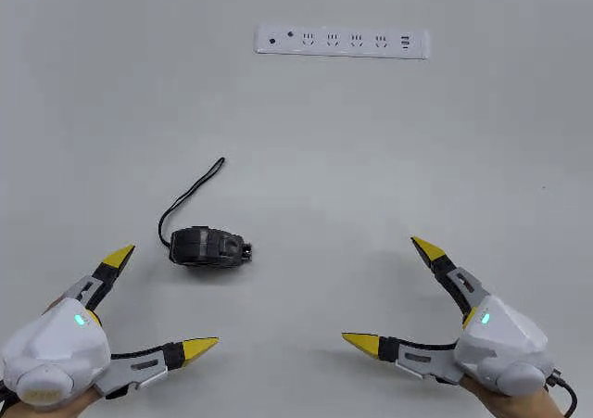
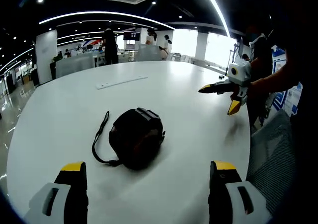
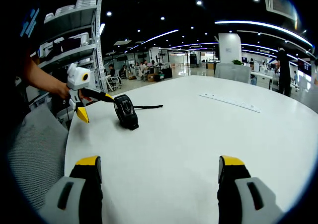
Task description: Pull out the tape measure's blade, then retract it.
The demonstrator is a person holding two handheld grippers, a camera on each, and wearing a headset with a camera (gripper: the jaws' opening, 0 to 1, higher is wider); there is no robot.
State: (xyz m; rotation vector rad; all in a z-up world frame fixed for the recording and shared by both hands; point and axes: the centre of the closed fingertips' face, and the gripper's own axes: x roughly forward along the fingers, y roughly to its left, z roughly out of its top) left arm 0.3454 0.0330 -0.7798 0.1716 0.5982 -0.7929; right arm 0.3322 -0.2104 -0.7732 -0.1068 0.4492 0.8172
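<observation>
The black tape measure [image 1: 208, 247] lies on its side on the white table [image 1: 389, 158], its thin black wrist strap [image 1: 190, 196] trailing away from it toward the far edge. The left gripper [image 1: 162, 299] sits just short of it, yellow-tipped jaws spread wide, holding and touching nothing (in its own view the case lies between and beyond the two tips). The right gripper [image 1: 390, 294] hovers well apart to the other side, its jaws equally wide and empty. Any marking on the case is too small to read. Farther back a white power strip [image 1: 341, 41] lies flat on the table; its printing cannot be made out either. The gripper views show the room around the table: an open office with curved ceiling light strips [image 2: 99, 14], shelving [image 3: 74, 30] and people standing in the distance.
</observation>
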